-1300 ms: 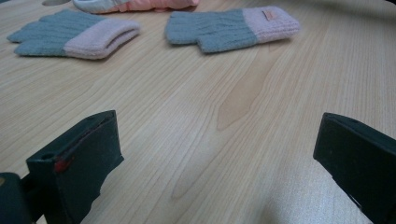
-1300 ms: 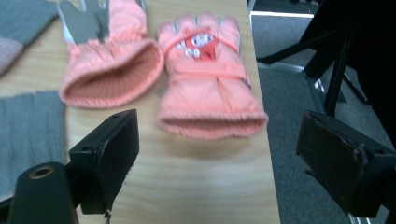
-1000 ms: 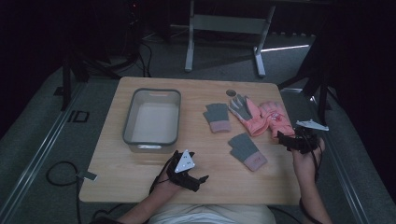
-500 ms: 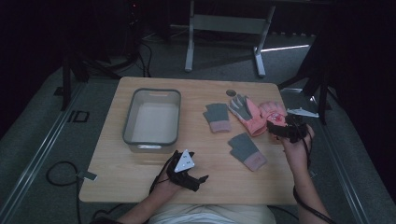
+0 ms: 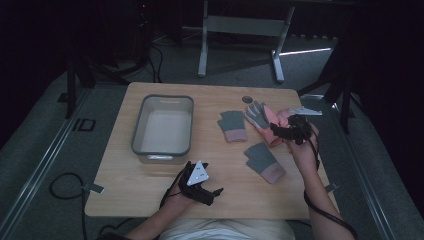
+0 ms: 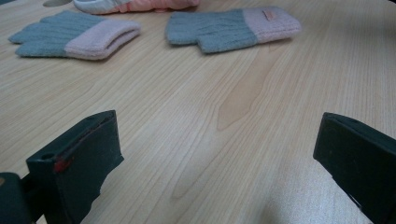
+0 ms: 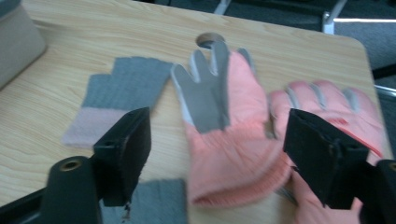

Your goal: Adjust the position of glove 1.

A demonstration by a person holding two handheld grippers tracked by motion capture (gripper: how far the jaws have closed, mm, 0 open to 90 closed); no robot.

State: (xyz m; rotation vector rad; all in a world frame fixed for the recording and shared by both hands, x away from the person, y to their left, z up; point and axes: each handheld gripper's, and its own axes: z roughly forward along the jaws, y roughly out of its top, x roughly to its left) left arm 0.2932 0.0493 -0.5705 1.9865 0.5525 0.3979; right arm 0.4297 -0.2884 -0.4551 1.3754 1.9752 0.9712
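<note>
Our right gripper (image 5: 280, 131) moved onto the pink glove (image 7: 229, 140), jaws wide, closing slightly, astride its cuff. High view adds tub (image 5: 163, 150); left gripper (image 5: 210, 192) wide, empty.

High view overlooks the table (image 5: 150, 205); gripper views skim it closely.

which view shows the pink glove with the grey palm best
The right gripper view: the pink glove with the grey palm lies close, palm up, between the open right gripper's jaws, untouched. The high view shows it small, partly behind that gripper. The left gripper view catches its cuff edge at the top.
</note>
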